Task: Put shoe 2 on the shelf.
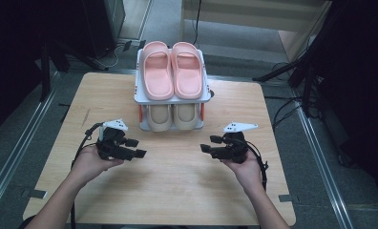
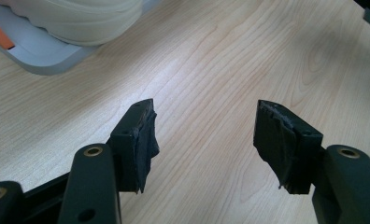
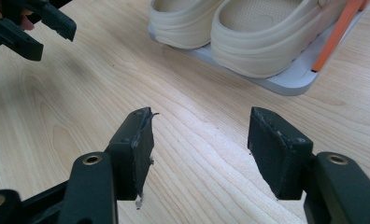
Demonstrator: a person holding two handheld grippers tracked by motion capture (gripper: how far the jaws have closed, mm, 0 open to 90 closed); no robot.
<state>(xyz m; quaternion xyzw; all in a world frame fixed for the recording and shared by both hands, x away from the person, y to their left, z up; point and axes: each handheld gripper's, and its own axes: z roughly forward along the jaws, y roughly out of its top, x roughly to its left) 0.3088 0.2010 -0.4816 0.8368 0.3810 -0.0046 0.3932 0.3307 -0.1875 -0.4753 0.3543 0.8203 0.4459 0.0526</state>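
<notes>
We hold the left gripper (image 1: 130, 148) and the right gripper (image 1: 215, 145) above the bare table (image 1: 177, 191), both with jaws spread and nothing between them. The two-level shoe rack (image 1: 138, 98) stands at the far middle, with pink slippers (image 1: 172, 69) on top and beige clogs (image 3: 230, 28) below. We judge that a reach toward the shoes comes next, calling for a forward move. We see no readable writing.

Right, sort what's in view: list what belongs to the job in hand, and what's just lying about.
Job in hand:
- beige clogs on the lower shelf
- pink slippers on the top shelf
- grey shoe rack
- left tool and right tool, both open and empty

Lying about:
- floor cables
- wooden table, merely underneath
</notes>
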